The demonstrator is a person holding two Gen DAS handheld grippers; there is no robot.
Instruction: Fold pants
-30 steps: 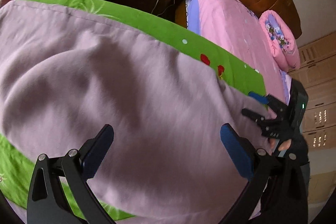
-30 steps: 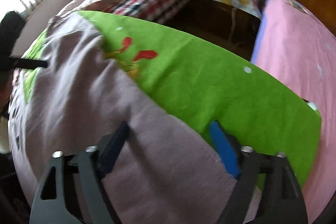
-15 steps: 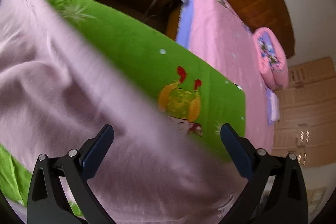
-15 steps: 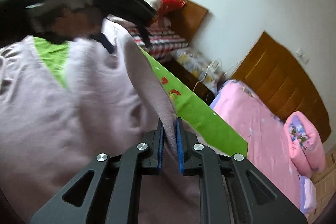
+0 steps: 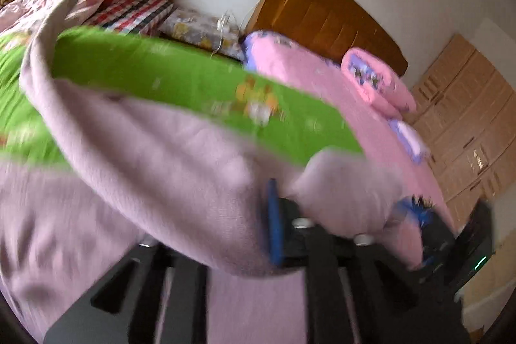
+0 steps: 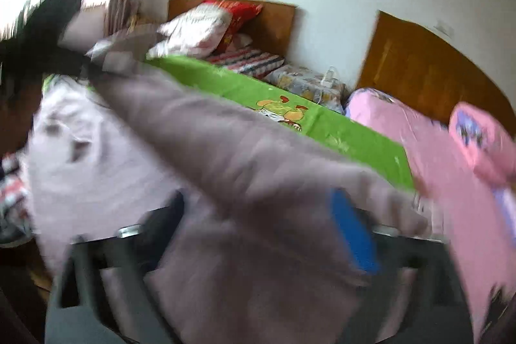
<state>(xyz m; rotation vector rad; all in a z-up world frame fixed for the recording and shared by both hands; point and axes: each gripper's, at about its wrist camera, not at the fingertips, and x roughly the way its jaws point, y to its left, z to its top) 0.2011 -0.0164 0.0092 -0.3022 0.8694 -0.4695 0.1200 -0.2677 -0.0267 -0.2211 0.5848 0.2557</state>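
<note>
I have the soft mauve knit pants point(image 5: 167, 170) lifted off the bright green cartoon-print sheet point(image 5: 180, 76), which is my landmark here: most of the cloth still hangs over the near side of that sheet, and one leg trails up and away toward its far left corner.

My left gripper point(image 5: 258, 224) has just been closing. The blue pad on one finger point(image 5: 274, 224) presses against a thick fold of the pants, and the cloth wraps over the other finger, so I take this as a grip on a bunched edge, though the blur keeps me from being sure both pads bear on it. I hold it raised so the fabric can swing over itself.

My right gripper point(image 6: 267, 215) has just been opening. Its jaws stand wide, with the pants draped loosely across and between them, and neither pad pinches anything. I judge it has let its corner go so the layer can settle toward the green sheet.

The pink quilted bed point(image 6: 451, 170) lies beyond the sheet's right end, untouched.
</note>
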